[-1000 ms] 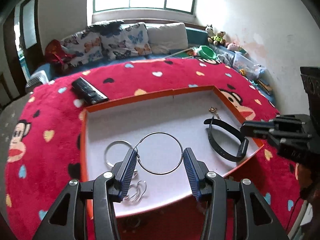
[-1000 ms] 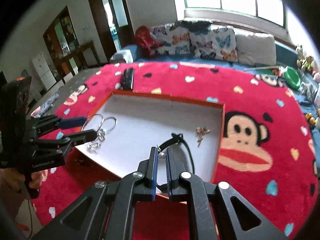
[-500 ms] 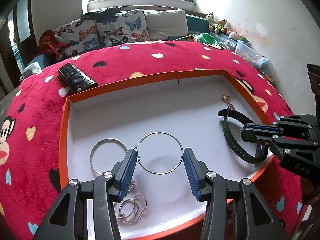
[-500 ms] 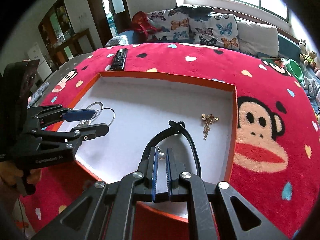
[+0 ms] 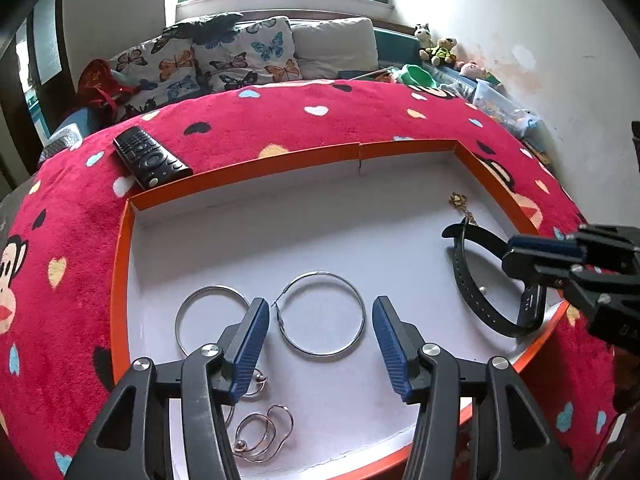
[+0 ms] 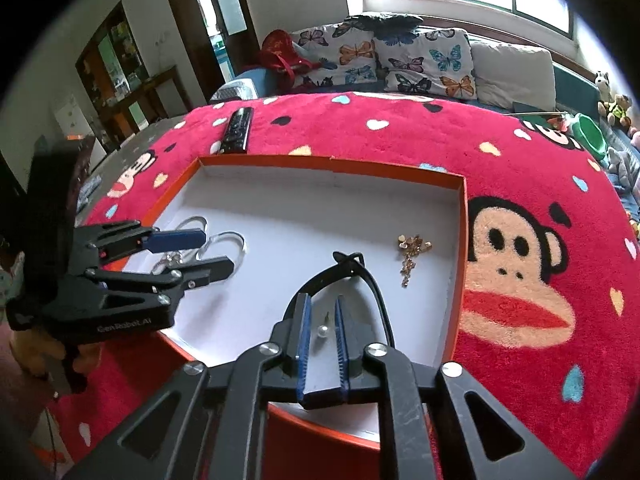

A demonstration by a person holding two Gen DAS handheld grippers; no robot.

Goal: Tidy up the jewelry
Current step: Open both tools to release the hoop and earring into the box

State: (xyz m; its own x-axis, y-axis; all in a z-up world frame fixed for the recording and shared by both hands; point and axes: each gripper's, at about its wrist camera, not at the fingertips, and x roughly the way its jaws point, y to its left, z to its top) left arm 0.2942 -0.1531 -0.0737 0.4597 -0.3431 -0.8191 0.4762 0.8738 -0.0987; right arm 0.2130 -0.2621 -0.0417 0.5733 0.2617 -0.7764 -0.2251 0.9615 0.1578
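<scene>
An orange-rimmed white tray (image 5: 360, 148) holds the jewelry. My left gripper (image 5: 320, 316) is open, its fingers either side of a large silver hoop (image 5: 362, 320) lying flat. A second silver hoop (image 5: 180, 320) and small wire earrings (image 5: 260, 436) lie to its left. A black strap bracelet (image 5: 464, 284) and a gold charm (image 5: 460, 202) lie at the right. My right gripper (image 6: 322, 312) has its jaws slightly apart over a pearl stud earring (image 6: 322, 331) on the tray floor, inside the black bracelet (image 6: 376, 288). The gold charm (image 6: 412, 256) lies beyond.
The tray (image 6: 332, 162) sits on a red monkey-print blanket (image 5: 280, 120). A black remote (image 5: 148, 156) lies past the tray's far left corner. Butterfly cushions (image 5: 240, 56) and toys line the back wall.
My right gripper's jaws have parted and the pearl earring now lies on the tray between them. Both grippers have come lower and closer over the tray.
</scene>
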